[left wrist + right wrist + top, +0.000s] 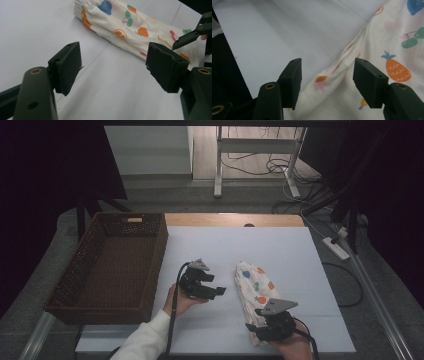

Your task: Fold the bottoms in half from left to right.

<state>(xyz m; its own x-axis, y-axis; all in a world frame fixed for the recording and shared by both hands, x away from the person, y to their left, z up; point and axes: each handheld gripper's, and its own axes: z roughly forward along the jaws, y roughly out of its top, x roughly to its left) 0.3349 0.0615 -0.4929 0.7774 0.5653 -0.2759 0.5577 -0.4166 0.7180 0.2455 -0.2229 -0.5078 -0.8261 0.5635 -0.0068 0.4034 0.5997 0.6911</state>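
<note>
A folded white cloth (254, 292) printed with coloured fruit lies on the white table top (280, 245), right of centre. My left gripper (220, 291) hovers just left of the cloth, open and holding nothing. In the left gripper view the cloth (130, 27) stretches across the top, beyond the gripper (113, 66). My right gripper (251, 326) sits at the cloth's near end, by the table's front edge. Its jaws stand open over the cloth's left edge (352, 72) in the right gripper view, with my right gripper (327, 78) gripping nothing.
A dark brown wicker basket (80, 270) with nothing in it stands along the table's left side. Beyond the table's far wooden edge (235, 219) are desk legs and cables on the floor. A power strip (336, 247) lies off the right side.
</note>
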